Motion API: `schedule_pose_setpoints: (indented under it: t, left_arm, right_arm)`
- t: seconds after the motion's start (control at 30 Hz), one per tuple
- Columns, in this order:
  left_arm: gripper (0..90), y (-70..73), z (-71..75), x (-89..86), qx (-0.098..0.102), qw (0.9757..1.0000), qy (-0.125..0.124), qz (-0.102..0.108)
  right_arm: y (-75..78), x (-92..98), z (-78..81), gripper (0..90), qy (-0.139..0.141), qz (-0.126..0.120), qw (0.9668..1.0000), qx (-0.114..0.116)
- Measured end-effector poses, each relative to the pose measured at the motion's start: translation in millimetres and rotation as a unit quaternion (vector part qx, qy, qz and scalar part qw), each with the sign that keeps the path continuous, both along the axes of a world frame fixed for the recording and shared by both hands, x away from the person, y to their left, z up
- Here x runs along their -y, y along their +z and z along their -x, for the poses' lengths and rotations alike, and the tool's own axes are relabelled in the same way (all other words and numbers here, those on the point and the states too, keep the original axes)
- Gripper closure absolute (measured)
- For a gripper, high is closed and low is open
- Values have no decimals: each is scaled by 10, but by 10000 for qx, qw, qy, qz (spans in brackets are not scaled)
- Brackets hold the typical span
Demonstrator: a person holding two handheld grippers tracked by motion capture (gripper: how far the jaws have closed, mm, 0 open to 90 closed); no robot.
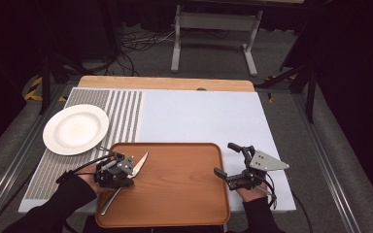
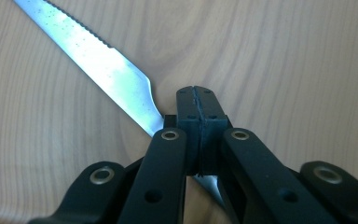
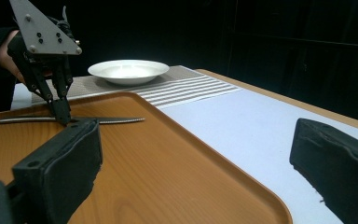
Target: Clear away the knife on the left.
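Note:
A table knife (image 1: 140, 163) lies flat on the left part of a wooden tray (image 1: 179, 194), blade toward the far side. My left gripper (image 1: 123, 183) points down over the knife's neck, shut, pads pressed together with nothing between them. In the left gripper view the closed tips (image 2: 196, 100) sit just above where the serrated blade (image 2: 107, 70) narrows; the handle runs on under the jaws. The right gripper view shows the left gripper (image 3: 61, 116) touching the knife (image 3: 112, 120). My right gripper (image 1: 227, 159) is open at the tray's right edge, its pads (image 3: 60, 168) wide apart and empty.
A white plate (image 1: 76, 129) stands on the striped part of the mat (image 1: 126, 109) at the left, beyond the tray's rim (image 3: 168, 121). White mat (image 1: 199, 116) stretches behind the tray. A table frame and cables are on the floor past the table.

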State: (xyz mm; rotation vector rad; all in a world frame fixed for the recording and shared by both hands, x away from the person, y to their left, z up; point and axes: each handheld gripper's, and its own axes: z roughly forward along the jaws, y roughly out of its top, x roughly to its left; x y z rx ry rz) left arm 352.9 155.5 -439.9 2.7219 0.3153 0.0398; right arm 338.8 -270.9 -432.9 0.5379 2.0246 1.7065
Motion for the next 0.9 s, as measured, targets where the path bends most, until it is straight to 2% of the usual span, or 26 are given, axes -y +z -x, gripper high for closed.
schedule_pose_setpoints:
  t: [0.9]
  left_arm:
    - [900,-18,35,-298,-98,9990,424,37]
  right_arm:
    - [-4,-9,-7,27,9,36,10000,-8]
